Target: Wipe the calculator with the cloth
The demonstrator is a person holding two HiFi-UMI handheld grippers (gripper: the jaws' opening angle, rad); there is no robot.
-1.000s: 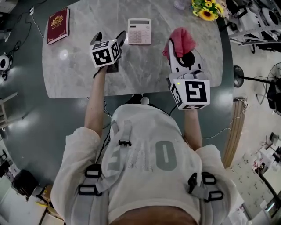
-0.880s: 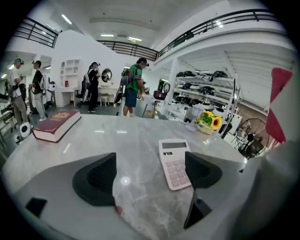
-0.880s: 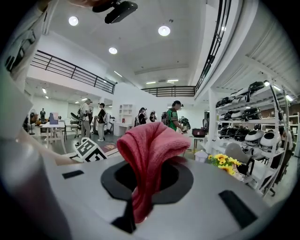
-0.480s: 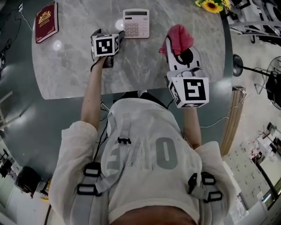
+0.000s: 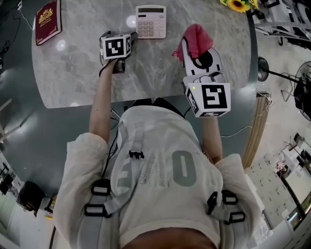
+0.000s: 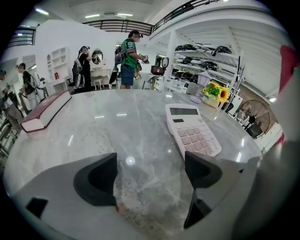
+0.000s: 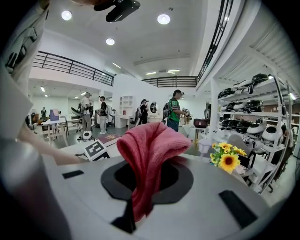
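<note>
Clamping the cloth (image 5: 198, 36), right tongs (image 7: 140, 185) hover right of calculator (image 5: 150, 21); open left tongs (image 6: 151, 171) near it.

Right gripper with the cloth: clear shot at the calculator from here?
Probably yes. The right gripper, shut on the red cloth, is off to the right of the calculator, with only bare table between them. The left gripper sits open by the calculator's near-left corner, so watch that side.

The top edge crops the sunflowers (image 5: 236, 5); calculator (image 5: 150, 21) key labels are unreadable.
</note>
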